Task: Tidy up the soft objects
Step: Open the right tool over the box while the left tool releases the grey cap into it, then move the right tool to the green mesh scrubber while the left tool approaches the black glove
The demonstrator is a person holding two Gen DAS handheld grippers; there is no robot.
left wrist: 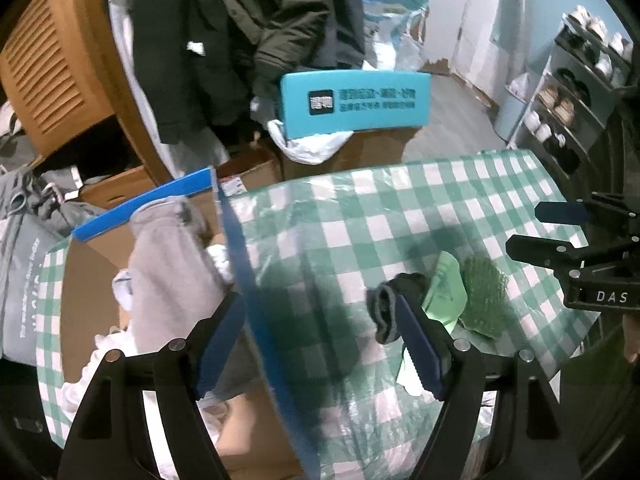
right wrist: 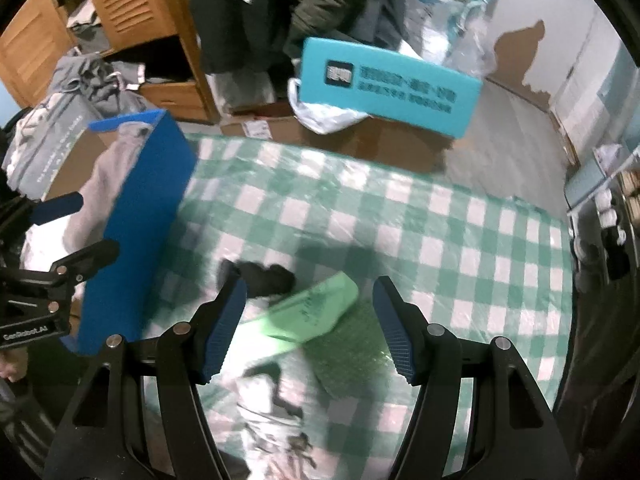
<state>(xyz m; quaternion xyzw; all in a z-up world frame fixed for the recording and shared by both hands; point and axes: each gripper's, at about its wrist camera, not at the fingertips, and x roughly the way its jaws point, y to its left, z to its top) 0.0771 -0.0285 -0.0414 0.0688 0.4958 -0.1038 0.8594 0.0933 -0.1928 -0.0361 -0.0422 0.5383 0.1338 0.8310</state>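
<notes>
One light-green sock, long axis diagonal.

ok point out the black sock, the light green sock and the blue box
black sock (right wrist: 266,278), right wrist view, middle of the dark bundle
light green sock (right wrist: 316,312), right wrist view, its flat middle
blue box (right wrist: 140,216), right wrist view, its outer side wall

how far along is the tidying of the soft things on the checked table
Done: a grey garment lies in the blue-rimmed cardboard box. In hand: nothing; the left gripper and right gripper are open above the pile. Left: a black sock, light green sock and dark green knit piece on the cloth.
</notes>
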